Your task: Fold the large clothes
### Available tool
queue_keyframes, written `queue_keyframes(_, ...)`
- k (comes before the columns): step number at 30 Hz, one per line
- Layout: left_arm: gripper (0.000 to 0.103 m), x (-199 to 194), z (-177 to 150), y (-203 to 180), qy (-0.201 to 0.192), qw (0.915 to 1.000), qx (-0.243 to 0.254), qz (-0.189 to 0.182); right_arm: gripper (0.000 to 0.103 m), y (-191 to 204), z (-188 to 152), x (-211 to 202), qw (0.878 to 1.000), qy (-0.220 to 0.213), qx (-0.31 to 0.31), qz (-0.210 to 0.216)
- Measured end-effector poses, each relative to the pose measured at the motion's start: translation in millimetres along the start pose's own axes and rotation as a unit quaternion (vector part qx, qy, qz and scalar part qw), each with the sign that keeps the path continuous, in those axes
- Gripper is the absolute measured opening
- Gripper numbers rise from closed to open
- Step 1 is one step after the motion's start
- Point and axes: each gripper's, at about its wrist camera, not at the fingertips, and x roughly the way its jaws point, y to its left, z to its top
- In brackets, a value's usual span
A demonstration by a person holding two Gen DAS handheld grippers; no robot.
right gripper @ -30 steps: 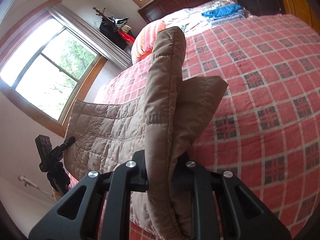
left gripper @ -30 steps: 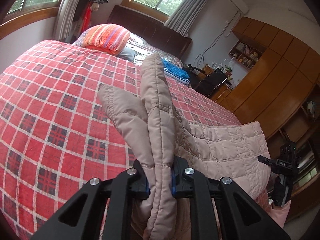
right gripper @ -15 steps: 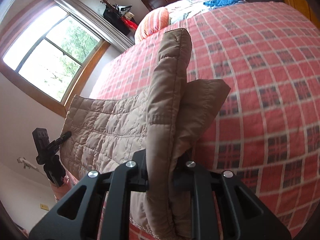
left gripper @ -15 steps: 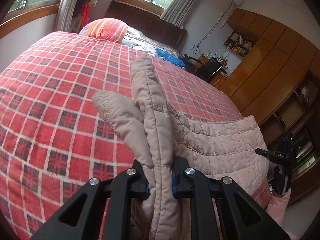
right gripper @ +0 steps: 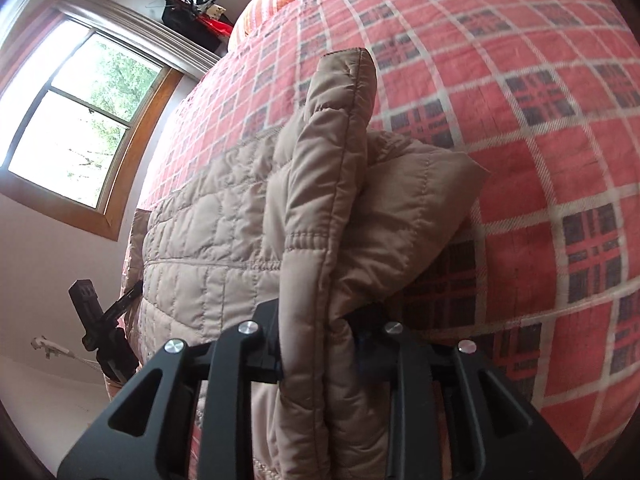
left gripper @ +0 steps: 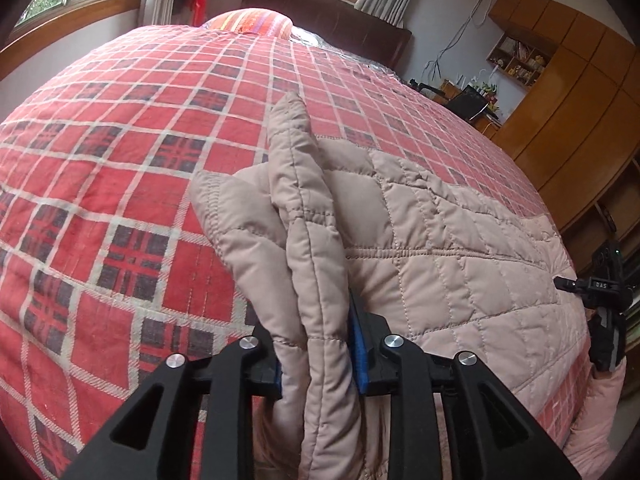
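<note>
Over plaid bed (left gripper: 120, 152) | left gripper (left gripper: 318, 364), right gripper (right gripper: 318, 354) | jaws clamped on quilted jacket (left gripper: 440, 248) edge

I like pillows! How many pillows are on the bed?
1: a striped orange pillow at the far end of the bed, by the headboard. More may be hidden behind the bed's curve.

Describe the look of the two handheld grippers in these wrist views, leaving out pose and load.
The left gripper is matte black, with angular finger links pierced by triangular cutouts, round silver screw heads at the joints, and blue pads inside its fingers. The right gripper has the same black frame and silver screws. From across, it shows white "DAS" lettering. No cables or sleeves show.
</note>
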Motion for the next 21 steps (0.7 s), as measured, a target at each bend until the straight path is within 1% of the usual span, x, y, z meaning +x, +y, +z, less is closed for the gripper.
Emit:
queue_keyframes(5, 0.033, 1, -10, -1, -0.002, 1.0, 0.002, 0.007, 0.03, -4, -4, 4, 1.0, 0.001, 0.011, 0.013)
queue_keyframes(7, 0.035, 0, -11, -3, -0.002, 1.0, -0.002, 0.009, 0.036, -4, -5, 2, 1.0, -0.002, 0.01, 0.005)
queue_keyframes(9, 0.041, -3, -11, -4, -0.004, 0.9998, -0.005, 0.02, 0.048, -1, -9, -4, 1.0, -0.009, 0.0, -0.019)
queue_keyframes(10, 0.042, -5, -12, -5, -0.005, 0.9996, -0.009, 0.026, 0.05, 4, -11, -9, 0.999, -0.013, -0.005, -0.035)
queue_keyframes(11, 0.043, -8, -13, -6, -0.007, 0.9995, -0.011, 0.03, 0.055, 9, -9, -11, 0.999, -0.017, -0.01, -0.049)
queue_keyframes(12, 0.043, -11, -14, -7, -0.007, 0.9993, -0.013, 0.033, 0.063, 14, -12, -17, 0.997, -0.026, -0.016, -0.074)
queue_keyframes(13, 0.043, -14, -15, -7, -0.008, 0.9991, -0.016, 0.037, 0.066, 18, -14, -23, 0.994, -0.035, -0.021, -0.098)
queue_keyframes(15, 0.044, -21, -18, -11, -0.014, 0.9988, -0.017, 0.044, 0.067, 26, -18, -34, 0.99, -0.051, -0.033, -0.127)
queue_keyframes(19, 0.045, -34, -19, -18, -0.019, 0.9974, -0.011, 0.068, 0.067, 54, -31, -60, 0.983, -0.077, -0.062, -0.153)
queue_keyframes(21, 0.046, -39, -19, -22, -0.02, 0.9965, -0.007, 0.081, 0.067, 73, -38, -63, 0.98, -0.079, -0.085, -0.164)
